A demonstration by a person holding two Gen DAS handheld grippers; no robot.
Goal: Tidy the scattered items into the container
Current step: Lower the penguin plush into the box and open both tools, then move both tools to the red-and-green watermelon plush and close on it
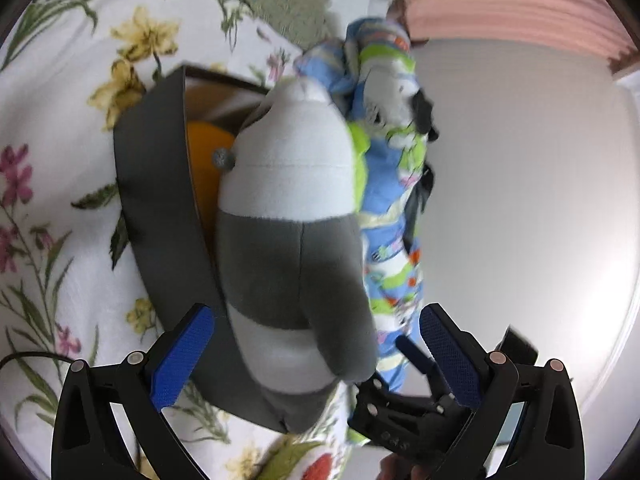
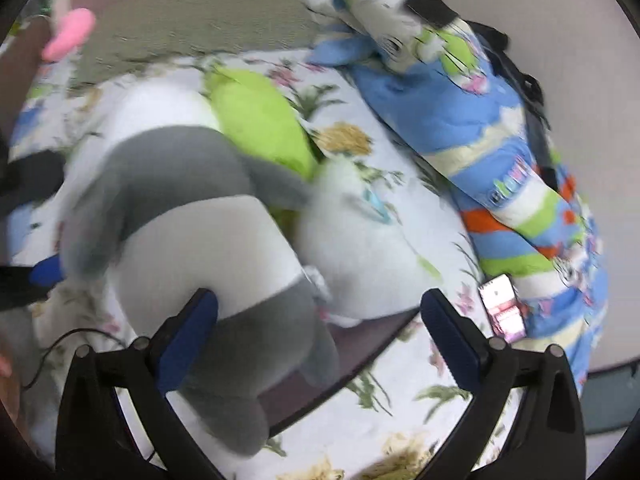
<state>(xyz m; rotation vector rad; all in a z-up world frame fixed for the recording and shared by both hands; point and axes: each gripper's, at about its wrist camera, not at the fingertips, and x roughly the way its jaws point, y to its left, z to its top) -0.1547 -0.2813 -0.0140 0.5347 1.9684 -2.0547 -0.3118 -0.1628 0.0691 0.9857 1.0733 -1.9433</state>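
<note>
Right gripper (image 2: 319, 312) jaws spread wide, released; the grey-and-white plush toy (image 2: 192, 240) lies between them, its grey end beside the left blue pad, right pad clear of it, no squeeze visible. It tilts steeply down over the bed. Left gripper (image 1: 316, 334) also spread wide, not clenched; the plush toy (image 1: 288, 216) sits in the gap between its blue pads, neither pad pressing it. It points shallowly down, along the toy's length. The right gripper's black frame shows near the left one's right finger in the left wrist view, with part of a hand below it. One plush toy, grey and white bands, lying across the rim of the dark grey container (image 1: 160, 200), partly over its opening. One container, on the floral bedspread (image 1: 52, 80); inside it one orange item (image 1: 206, 152), kind unclear. One lime green soft item (image 2: 260, 124) just beyond the plush, touching it. One blue, green and white patterned quilt (image 2: 480, 128) bunched to the right along the plain wall (image 1: 520, 180). One small pink-and-white box (image 2: 503, 307) at the quilt's near edge. One pink object (image 2: 68, 36) far left, blurred. One olive textured cushion (image 2: 192, 32) at the far side. Thin black cable (image 2: 60, 344) near left on the bedspread.
</note>
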